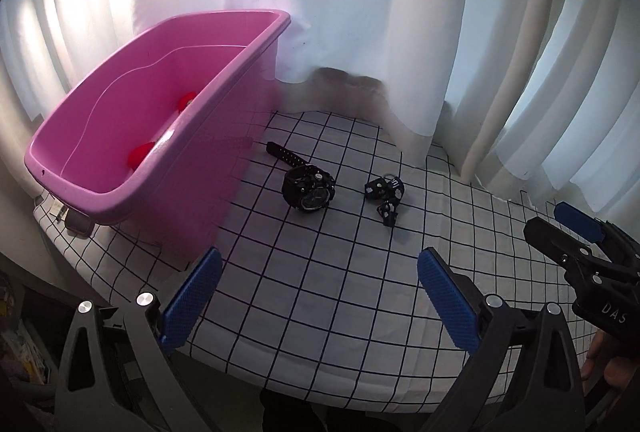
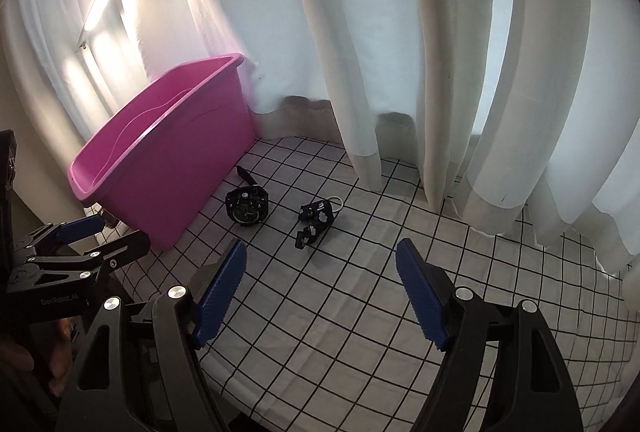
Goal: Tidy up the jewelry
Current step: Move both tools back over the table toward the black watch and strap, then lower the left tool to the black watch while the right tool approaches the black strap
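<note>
A black wristwatch (image 1: 308, 188) lies on the checked cloth beside the pink bin (image 1: 132, 192); it also shows in the right wrist view (image 2: 246, 208). A black bracelet (image 1: 384, 194) lies just right of the watch and shows in the right wrist view (image 2: 316, 218). Two red items (image 1: 140, 154) sit inside the bin. My left gripper (image 1: 320, 280) is open and empty, well short of the watch. My right gripper (image 2: 322, 272) is open and empty, short of the bracelet. Each gripper shows at the edge of the other's view, the right (image 1: 560, 224) and the left (image 2: 116, 232).
The pink bin (image 2: 132, 200) stands at the left on a table covered by a white cloth with a black grid (image 1: 340, 292). White curtains (image 2: 400, 72) hang close behind and drape onto the table at the right. The table's near edge is just under the grippers.
</note>
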`<action>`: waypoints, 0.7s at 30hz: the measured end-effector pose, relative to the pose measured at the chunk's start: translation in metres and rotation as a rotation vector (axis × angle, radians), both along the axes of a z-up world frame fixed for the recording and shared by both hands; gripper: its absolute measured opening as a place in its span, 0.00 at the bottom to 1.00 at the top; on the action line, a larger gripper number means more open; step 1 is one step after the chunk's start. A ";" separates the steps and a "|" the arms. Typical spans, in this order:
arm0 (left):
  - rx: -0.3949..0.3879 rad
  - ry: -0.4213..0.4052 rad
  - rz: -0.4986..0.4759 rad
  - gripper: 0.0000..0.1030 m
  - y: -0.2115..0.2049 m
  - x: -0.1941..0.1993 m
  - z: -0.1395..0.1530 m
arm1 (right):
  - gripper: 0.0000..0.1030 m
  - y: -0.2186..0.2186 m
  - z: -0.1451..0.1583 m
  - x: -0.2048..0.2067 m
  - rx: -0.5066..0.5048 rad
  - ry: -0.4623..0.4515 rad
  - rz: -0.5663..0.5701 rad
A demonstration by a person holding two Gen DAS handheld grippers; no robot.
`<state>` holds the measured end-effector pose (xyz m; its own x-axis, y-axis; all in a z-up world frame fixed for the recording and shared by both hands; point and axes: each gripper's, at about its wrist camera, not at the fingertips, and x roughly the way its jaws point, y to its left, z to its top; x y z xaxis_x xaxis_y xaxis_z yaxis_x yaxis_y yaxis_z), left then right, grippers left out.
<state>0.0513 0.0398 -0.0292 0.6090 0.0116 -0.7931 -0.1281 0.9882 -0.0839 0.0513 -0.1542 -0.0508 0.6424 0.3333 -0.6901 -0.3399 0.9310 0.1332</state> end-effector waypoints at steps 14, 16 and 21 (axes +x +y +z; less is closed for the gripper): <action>0.089 0.049 0.097 0.94 0.005 0.029 -0.078 | 0.71 0.014 -0.086 0.024 -0.005 0.081 0.035; 0.096 0.038 0.086 0.94 0.005 0.038 -0.086 | 0.72 0.020 -0.095 0.031 -0.009 0.075 0.025; 0.136 0.018 0.045 0.94 0.004 0.058 -0.106 | 0.71 0.031 -0.114 0.055 0.006 0.065 -0.021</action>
